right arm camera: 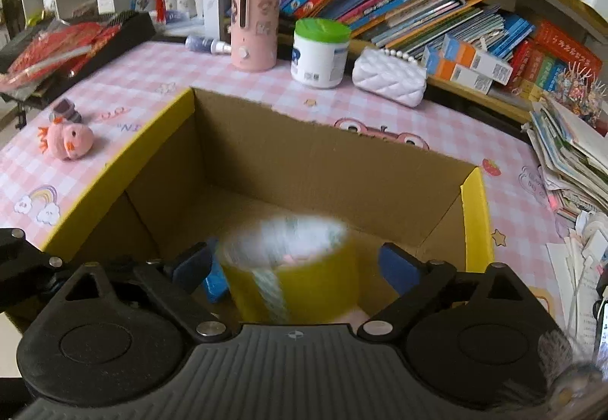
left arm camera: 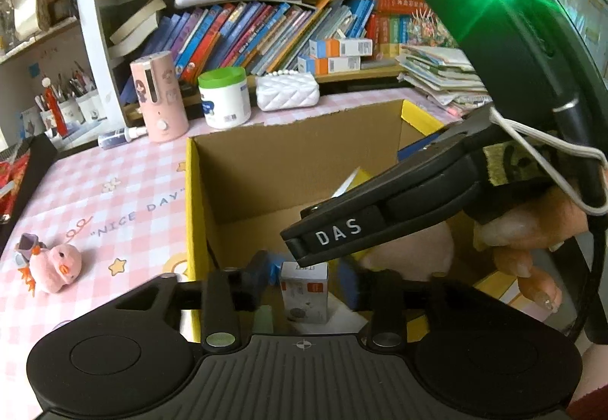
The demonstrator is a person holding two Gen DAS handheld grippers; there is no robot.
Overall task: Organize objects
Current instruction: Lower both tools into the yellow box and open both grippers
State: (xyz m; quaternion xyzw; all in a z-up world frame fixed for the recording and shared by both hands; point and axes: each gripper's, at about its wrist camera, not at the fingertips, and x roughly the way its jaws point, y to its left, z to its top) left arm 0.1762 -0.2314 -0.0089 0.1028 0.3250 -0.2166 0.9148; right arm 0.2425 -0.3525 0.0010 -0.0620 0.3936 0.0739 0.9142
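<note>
The right tool stands wide open over the cardboard box on the desk. A blurred yellow carton sits loose between its fingers — probably light, crushable card, best pinched across flat sides. The left tool also gapes, holding nothing.

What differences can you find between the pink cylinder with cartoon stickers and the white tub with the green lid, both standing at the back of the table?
The pink cylinder is taller and narrower; the white tub is shorter and wider. The cylinder is pink all over, with cartoon stickers and a round knob low on its front; the tub is white, with a green lid and a printed label. Both stand upright on the checked tablecloth, behind the cardboard box.
</note>
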